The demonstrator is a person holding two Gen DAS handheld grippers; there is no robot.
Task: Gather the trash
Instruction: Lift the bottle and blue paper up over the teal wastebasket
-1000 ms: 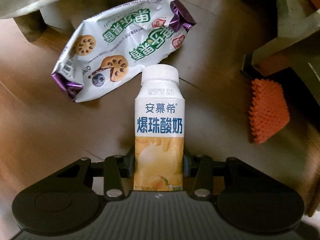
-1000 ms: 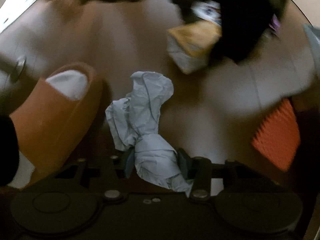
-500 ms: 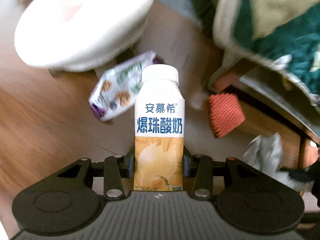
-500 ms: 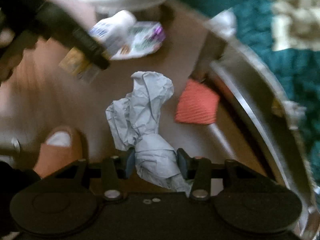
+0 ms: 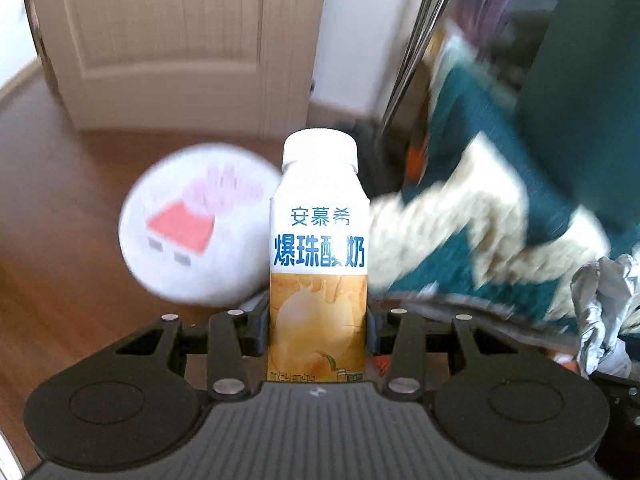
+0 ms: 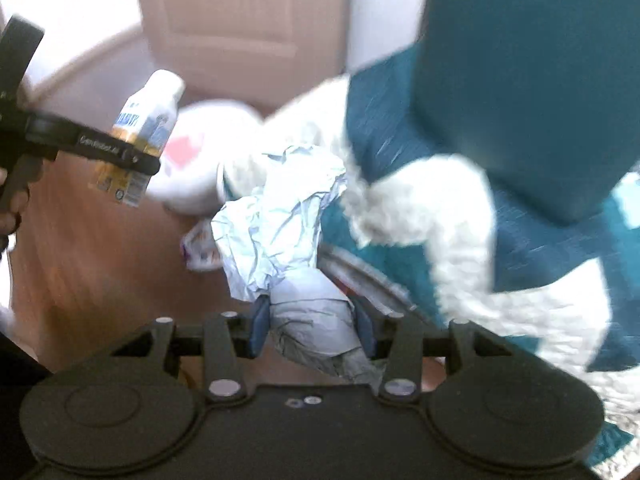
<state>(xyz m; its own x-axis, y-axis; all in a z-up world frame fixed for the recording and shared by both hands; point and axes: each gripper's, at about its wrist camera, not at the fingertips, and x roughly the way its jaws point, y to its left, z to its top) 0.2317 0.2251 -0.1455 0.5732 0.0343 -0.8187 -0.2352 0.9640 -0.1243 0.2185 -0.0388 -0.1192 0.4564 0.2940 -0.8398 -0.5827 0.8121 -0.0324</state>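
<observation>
My left gripper [image 5: 318, 330] is shut on a white and orange yogurt drink bottle [image 5: 319, 248] with a white cap, held upright in the air. My right gripper [image 6: 312, 330] is shut on a crumpled pale blue paper wad [image 6: 288, 236]. In the right wrist view the left gripper [image 6: 120, 156] with the bottle [image 6: 140, 136] shows at the upper left. The paper wad also shows at the right edge of the left wrist view [image 5: 600, 312]. A snack wrapper [image 6: 200, 248] peeks out behind the wad on the floor.
A round white stool [image 5: 196, 224] with a pink cartoon print stands on the wooden floor [image 5: 60, 240] to the left. A teal and cream blanket [image 5: 500, 216] hangs over furniture on the right. A closed door [image 5: 180, 40] is behind.
Both grippers have risen and tilted up from the floor with their loads. The snack wrapper and orange pad have left the left view; the door and blanket now fill it.
</observation>
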